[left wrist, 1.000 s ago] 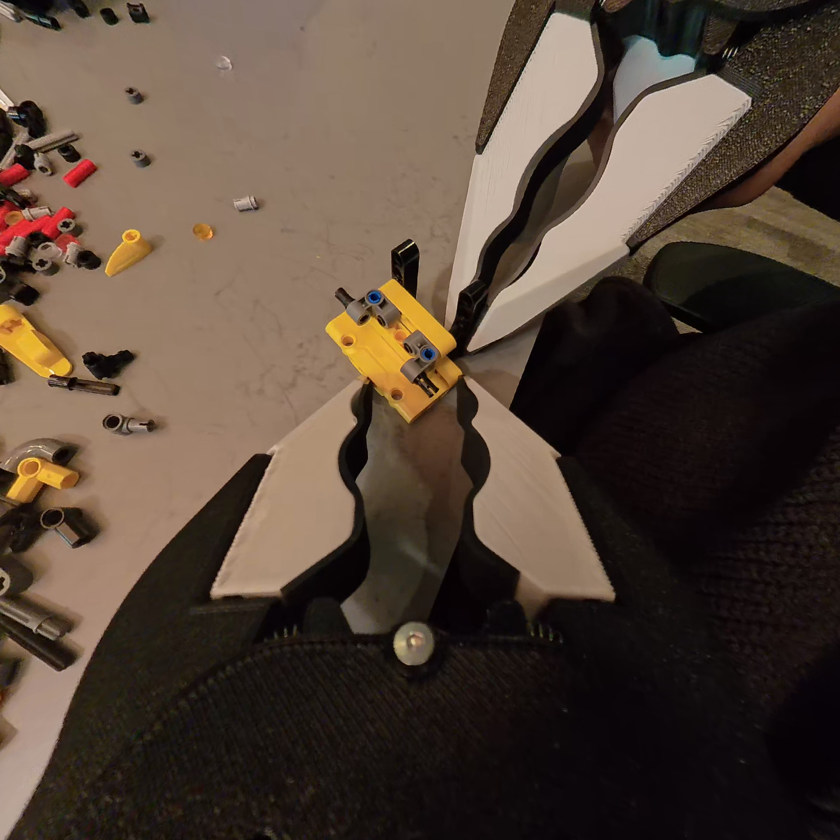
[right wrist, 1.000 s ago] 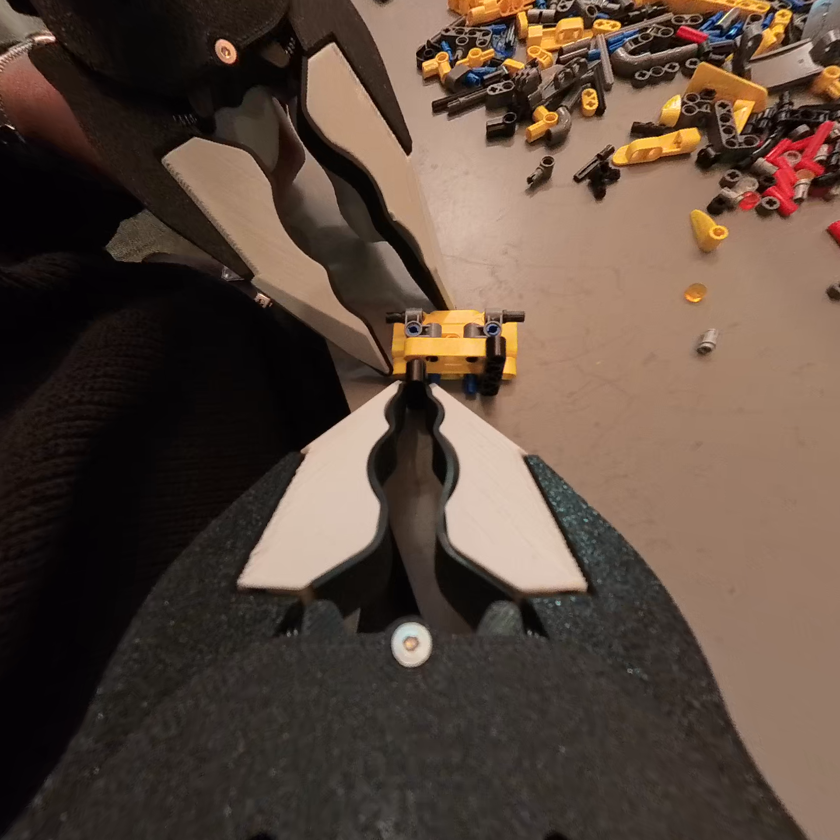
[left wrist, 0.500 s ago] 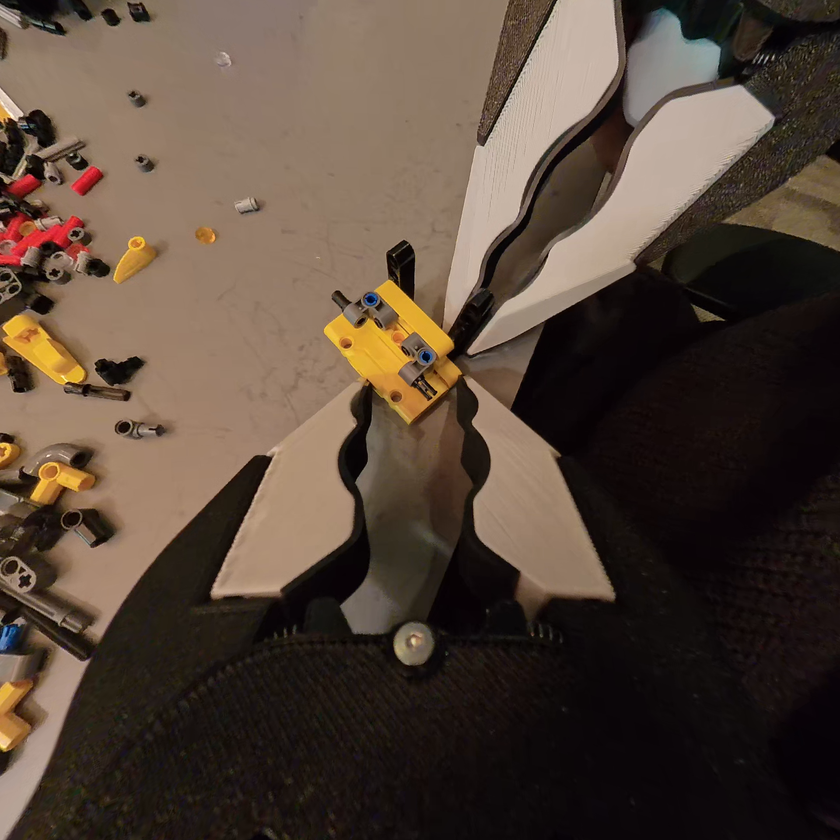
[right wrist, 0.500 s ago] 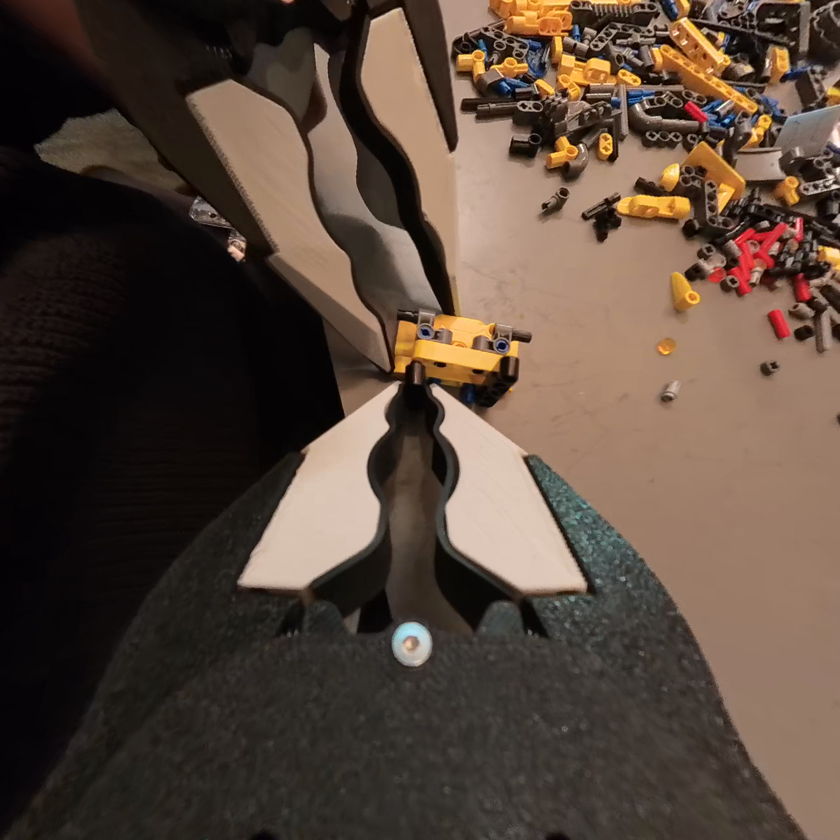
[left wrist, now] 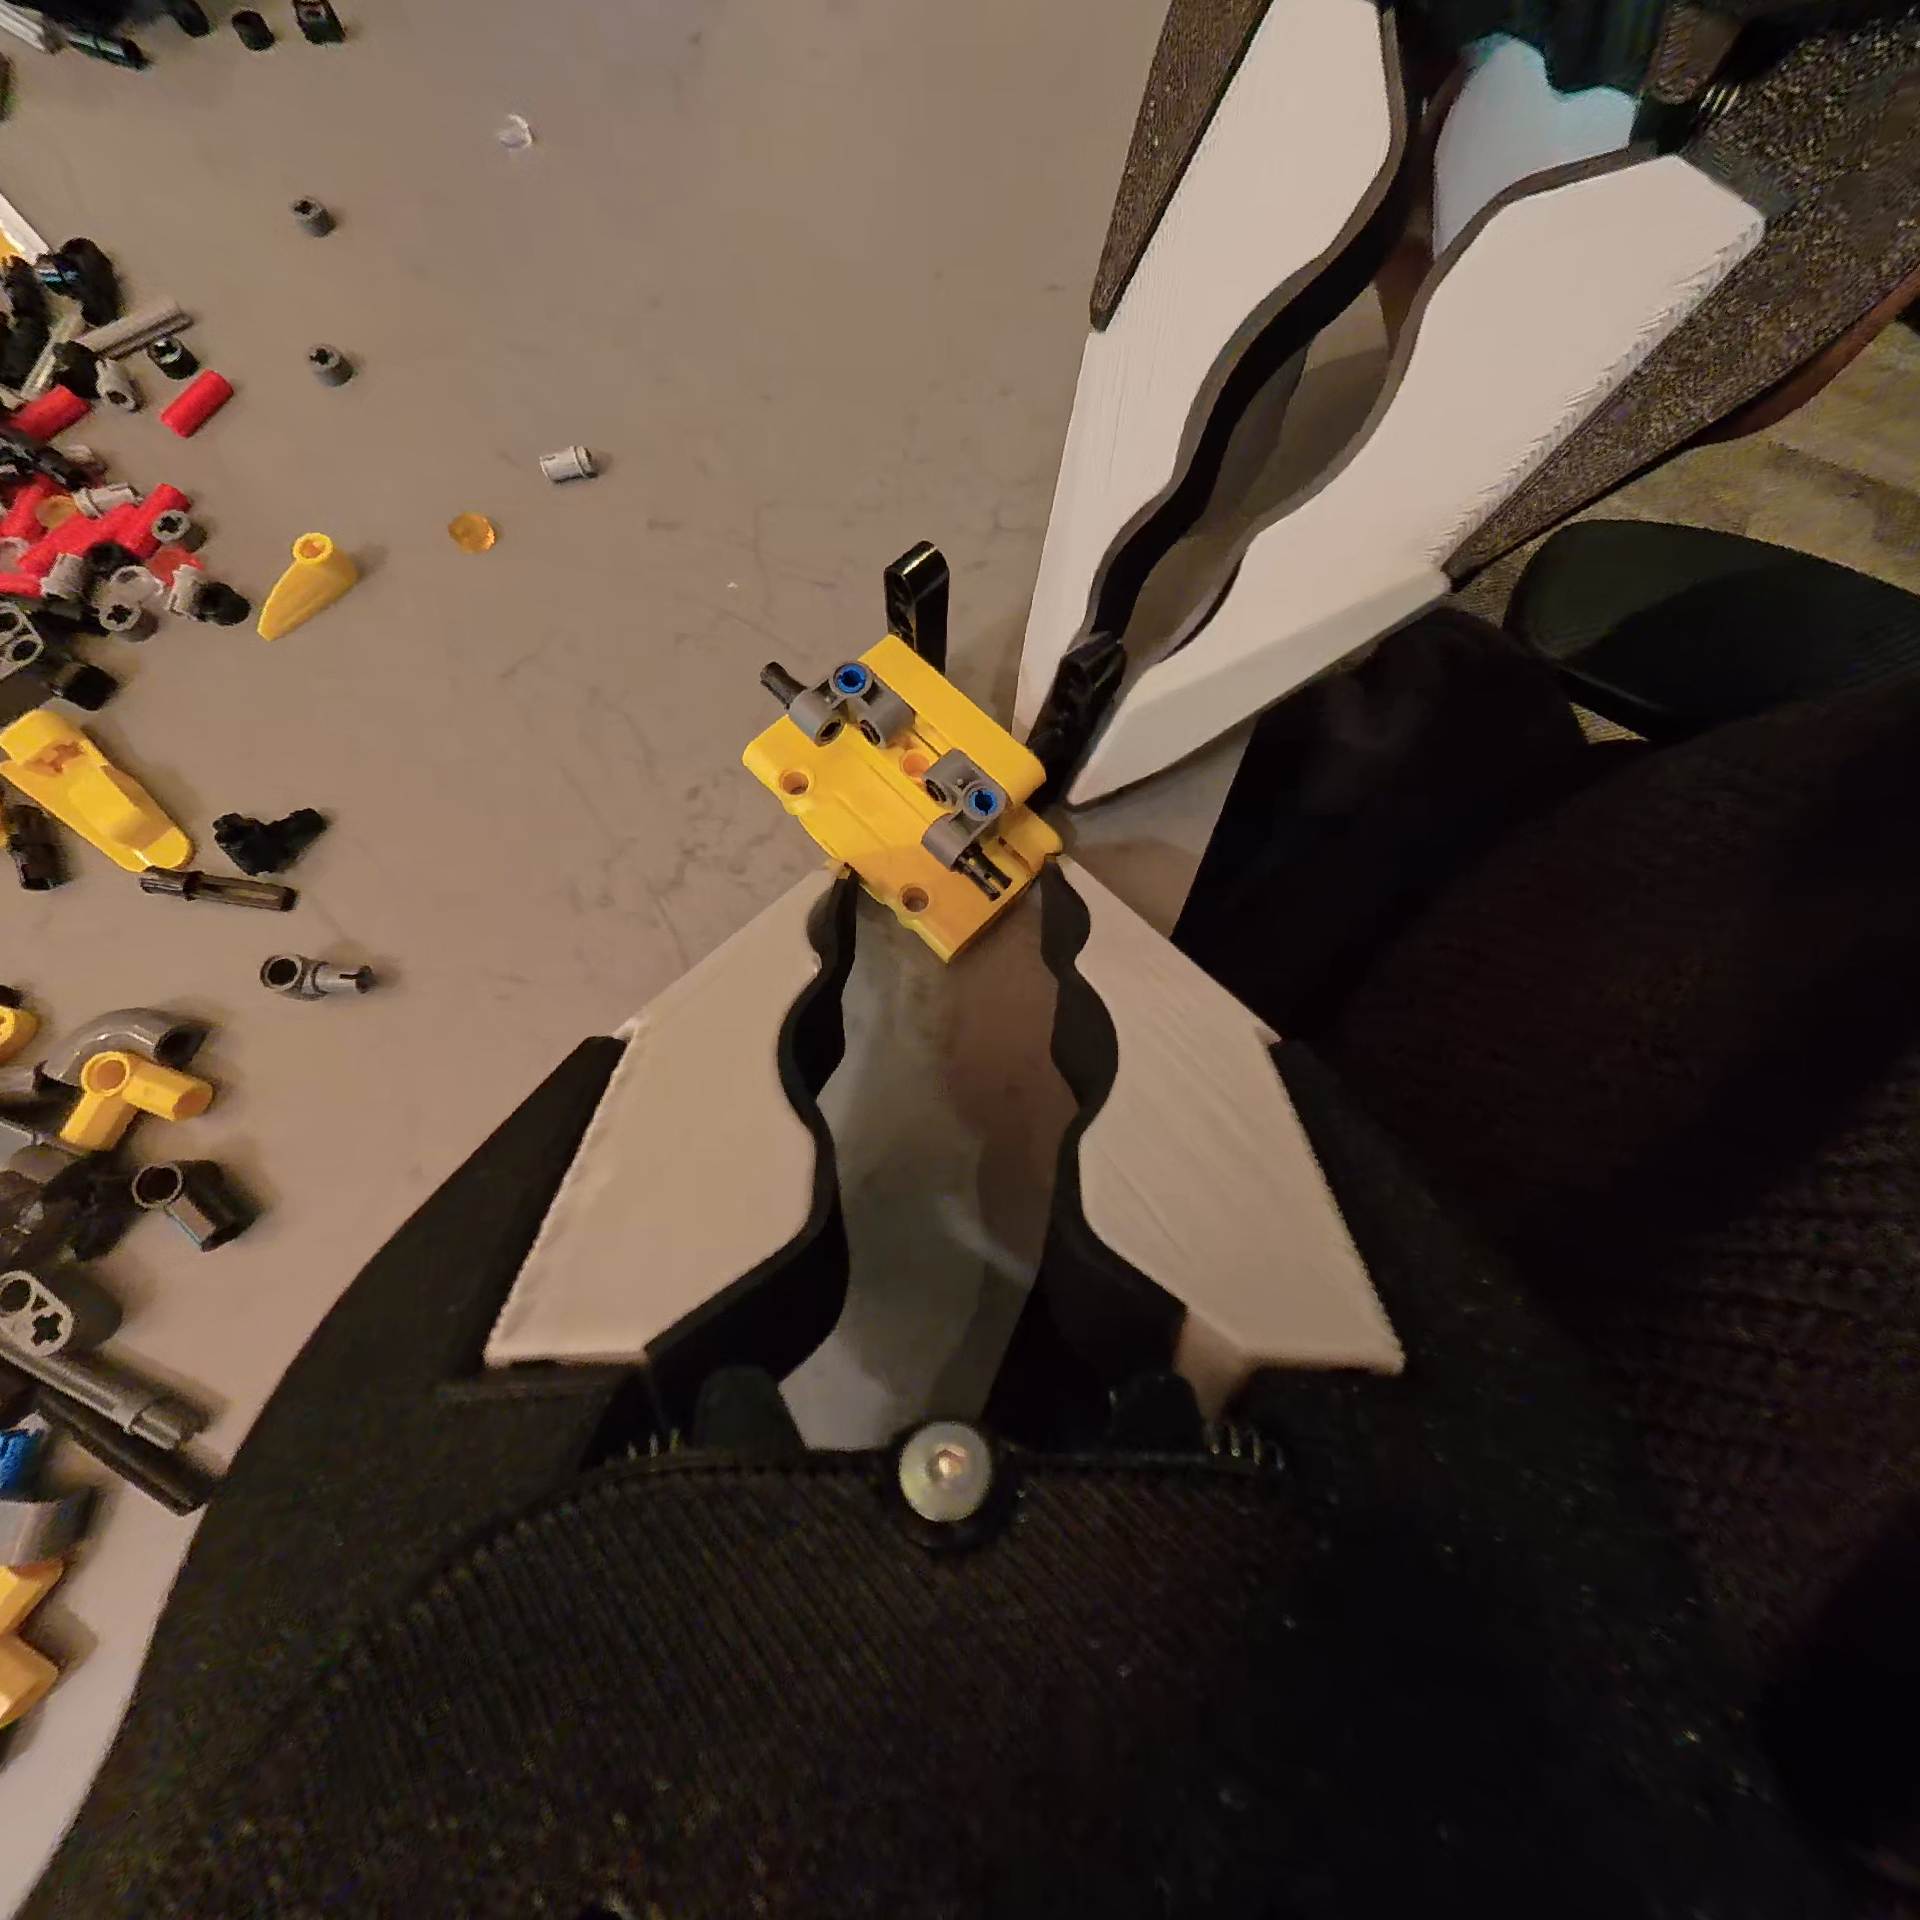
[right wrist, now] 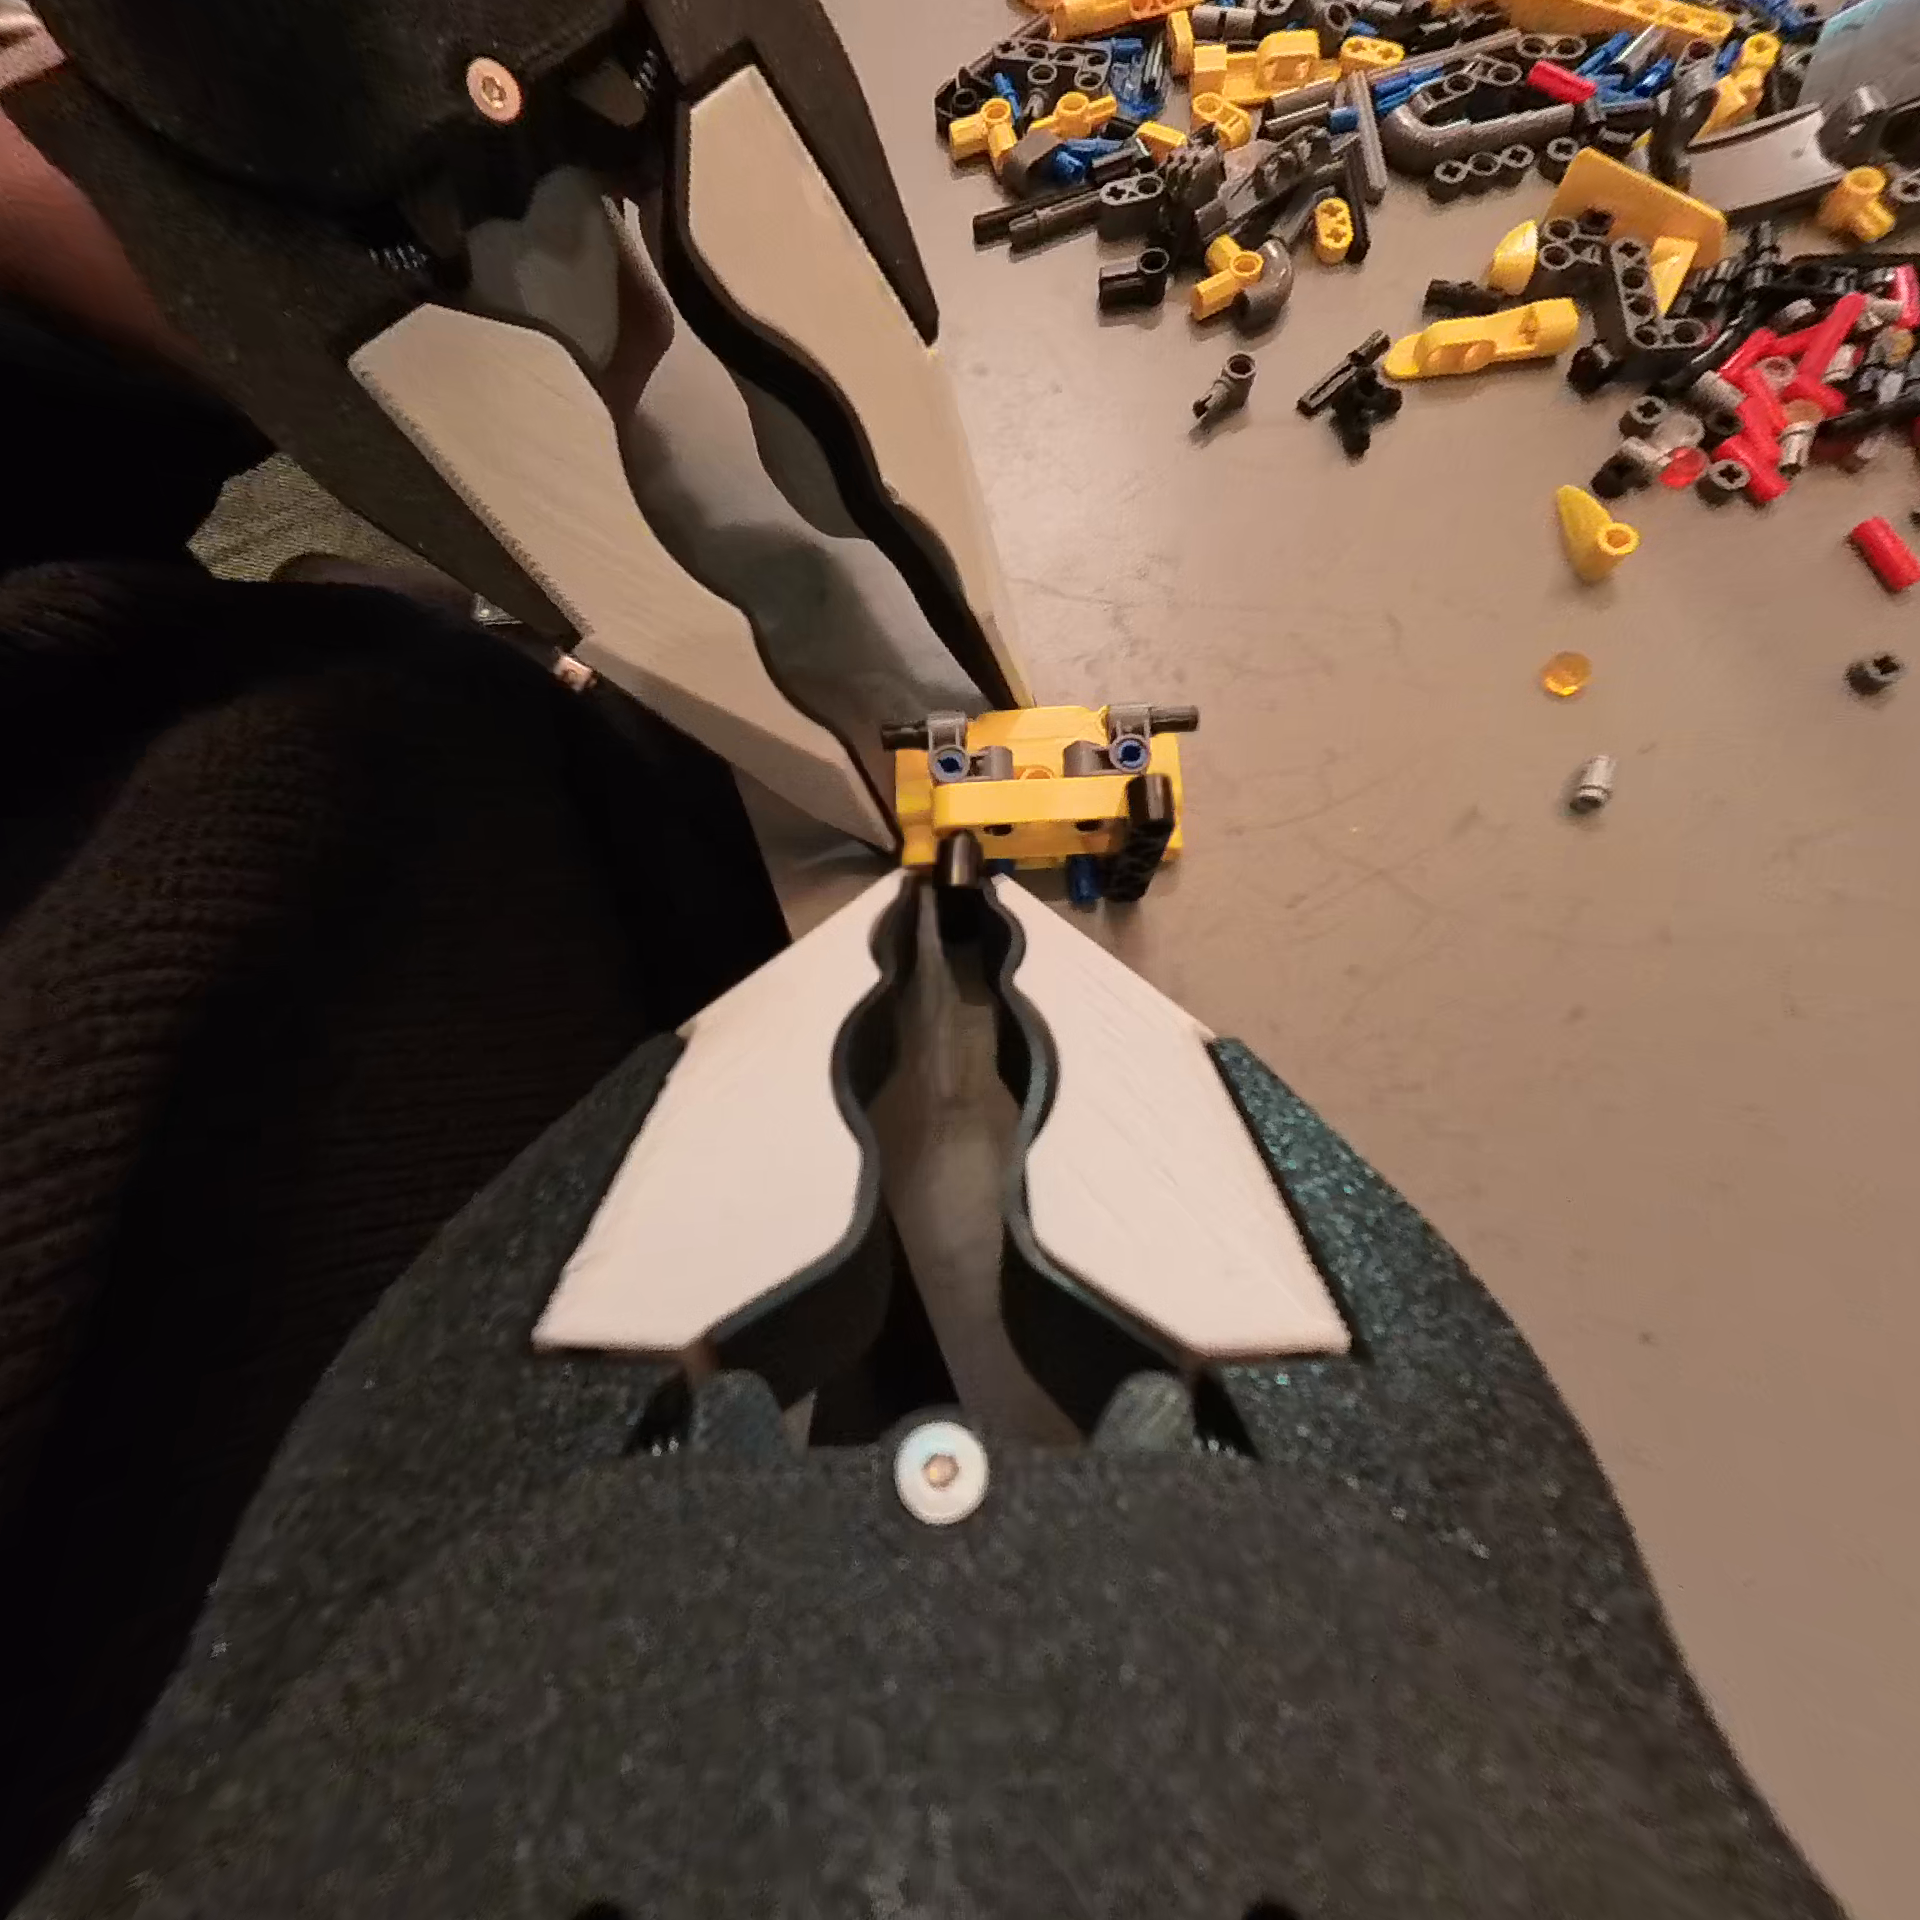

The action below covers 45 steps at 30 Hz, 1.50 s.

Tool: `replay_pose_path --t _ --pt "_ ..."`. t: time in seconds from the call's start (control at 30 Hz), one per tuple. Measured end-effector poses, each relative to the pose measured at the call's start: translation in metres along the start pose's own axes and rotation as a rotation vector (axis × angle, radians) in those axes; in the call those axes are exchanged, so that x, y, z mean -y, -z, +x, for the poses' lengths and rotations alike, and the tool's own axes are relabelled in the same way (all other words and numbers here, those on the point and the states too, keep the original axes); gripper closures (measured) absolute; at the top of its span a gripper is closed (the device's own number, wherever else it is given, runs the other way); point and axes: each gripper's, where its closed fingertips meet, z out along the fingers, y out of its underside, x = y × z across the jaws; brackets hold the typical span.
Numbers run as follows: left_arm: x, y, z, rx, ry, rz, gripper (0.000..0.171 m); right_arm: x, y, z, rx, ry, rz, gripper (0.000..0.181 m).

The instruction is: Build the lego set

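A small yellow assembly [left wrist: 883, 810] with grey connectors and blue pins is held just above the grey table [left wrist: 727, 312] near its edge. My left gripper [left wrist: 945, 894] is shut on the yellow panel's near end. My right gripper [left wrist: 1060, 774] comes in from the upper right and is shut on a black beam [left wrist: 1086, 675] at the assembly's side. In the right wrist view, my right gripper [right wrist: 954, 883] pinches that black beam [right wrist: 956, 868] under the yellow assembly [right wrist: 1039, 805]. My left gripper [right wrist: 951, 774] reaches in from the upper left. A second black beam [right wrist: 1138, 842] sits on the assembly's other side.
A pile of loose yellow, black, red and grey pieces [right wrist: 1455, 156] lies at the back of the table, and it also shows in the left wrist view [left wrist: 94, 540]. A yellow cone [right wrist: 1590, 530], an orange stud [right wrist: 1566, 673] and a grey pin [right wrist: 1590, 781] lie apart. A person's black sweater [left wrist: 1558, 1143] is beside the table edge. Only a small space, under 4 cm, lies between the two pairs of fingers. From the left gripper's tips to the orange stud [right wrist: 1566, 673] is close to 11 cm. Seen from the left wrist view [left wrist: 470, 538] as well.
Both grippers keep their hold. The held assembly and both grippers have shifted slightly over the table, so the loose pile sits differently in both views.
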Motion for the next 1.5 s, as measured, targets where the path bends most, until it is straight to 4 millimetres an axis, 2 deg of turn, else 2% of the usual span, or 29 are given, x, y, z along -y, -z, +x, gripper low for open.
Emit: replay_pose_path --t 0.13,0.37,0.67,0.77,0.93,1.3,1.5 --pt "-0.0001 0.0001 -0.0006 0.003 -0.001 0.001 0.138 -0.0024 0.0025 -0.0006 0.054 -0.053 -0.011 0.16" --pt "0.0001 0.0001 -0.0008 -0.001 0.0 0.003 0.138 -0.008 0.0072 0.0019 0.03 -0.037 -0.018 0.168" --pt "0.0002 -0.0001 -0.0008 0.006 -0.005 0.001 0.138 -0.0033 0.0045 0.0027 0.011 -0.107 0.005 0.162" --pt "0.0002 -0.0001 -0.0008 0.005 -0.005 0.002 0.138 -0.002 0.0063 0.0048 0.005 -0.125 0.013 0.174" --pt "0.0003 -0.0001 -0.0008 0.006 -0.005 0.002 0.138 -0.0023 0.0061 0.0053 0.021 -0.14 0.012 0.174" --pt "0.0001 0.0003 -0.0006 -0.012 0.015 0.015 0.138 -0.0021 0.006 0.0038 0.006 0.014 -0.001 0.175" --pt "-0.0001 0.0007 -0.0006 -0.028 0.033 0.02 0.138 -0.0022 0.0055 0.0018 0.059 0.057 -0.047 0.175"
